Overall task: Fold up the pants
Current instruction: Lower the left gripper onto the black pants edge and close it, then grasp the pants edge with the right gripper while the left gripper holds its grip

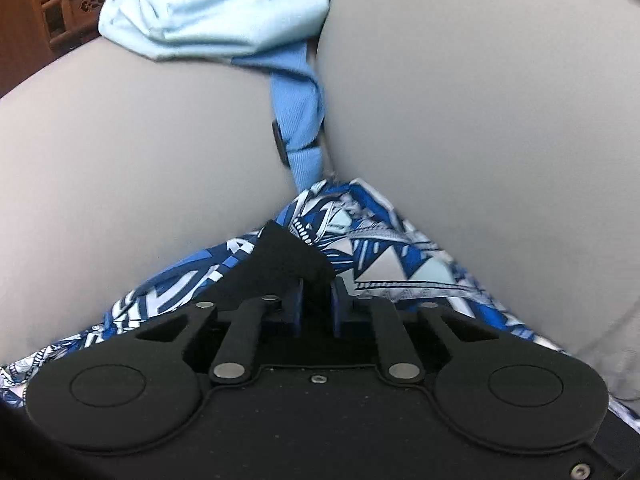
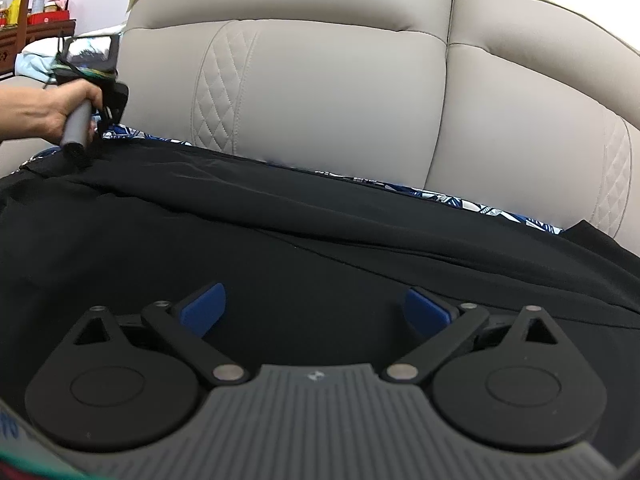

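The black pants (image 2: 280, 240) lie spread across a blue and white patterned cloth (image 2: 460, 198) on the sofa seat. My left gripper (image 1: 316, 300) is shut on a corner of the black pants (image 1: 288, 264), held over the patterned cloth (image 1: 380, 256). In the right wrist view that gripper (image 2: 106, 120) sits at the far left end of the pants, in a hand. My right gripper (image 2: 314, 312) is open and empty, its blue pads (image 2: 204, 308) wide apart just above the near part of the pants.
The grey sofa backrest (image 2: 320, 100) rises right behind the pants. Light blue clothes (image 1: 220, 12) lie bunched at the far end of the seat, with a blue strap (image 1: 300, 120) in the gap between cushions. A wooden cabinet (image 2: 16, 44) stands at far left.
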Action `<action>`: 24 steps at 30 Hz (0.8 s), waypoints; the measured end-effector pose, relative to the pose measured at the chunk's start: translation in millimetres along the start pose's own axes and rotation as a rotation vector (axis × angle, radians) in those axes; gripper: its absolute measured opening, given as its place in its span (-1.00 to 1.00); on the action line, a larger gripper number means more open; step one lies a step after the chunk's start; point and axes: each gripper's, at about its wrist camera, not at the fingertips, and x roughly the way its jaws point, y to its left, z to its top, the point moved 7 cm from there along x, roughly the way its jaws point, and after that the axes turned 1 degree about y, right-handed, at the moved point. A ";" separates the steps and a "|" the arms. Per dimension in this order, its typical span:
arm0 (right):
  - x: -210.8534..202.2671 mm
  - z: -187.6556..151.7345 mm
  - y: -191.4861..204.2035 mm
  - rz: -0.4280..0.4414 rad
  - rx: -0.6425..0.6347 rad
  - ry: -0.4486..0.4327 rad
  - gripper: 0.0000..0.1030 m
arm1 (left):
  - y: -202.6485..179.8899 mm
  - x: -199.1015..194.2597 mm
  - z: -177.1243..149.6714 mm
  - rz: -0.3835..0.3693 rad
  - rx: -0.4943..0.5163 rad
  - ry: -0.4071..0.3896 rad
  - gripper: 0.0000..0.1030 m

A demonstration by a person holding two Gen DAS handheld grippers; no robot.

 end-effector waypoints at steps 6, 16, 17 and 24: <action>-3.8 0.7 2.5 -0.018 -0.012 -0.017 0.95 | 17.7 -59.4 -2.7 -0.133 0.061 -0.080 -0.91; -4.7 6.4 9.5 -0.001 0.042 -0.033 0.84 | 66.4 -129.0 -35.9 -0.291 0.099 -0.124 -0.92; -6.3 6.8 11.2 0.004 0.039 -0.038 0.83 | 73.4 -133.2 -38.9 -0.298 0.091 -0.126 -0.92; -26.3 14.6 33.2 0.145 0.189 -0.050 0.52 | 134.8 -187.8 -74.6 -0.431 0.013 -0.195 -0.92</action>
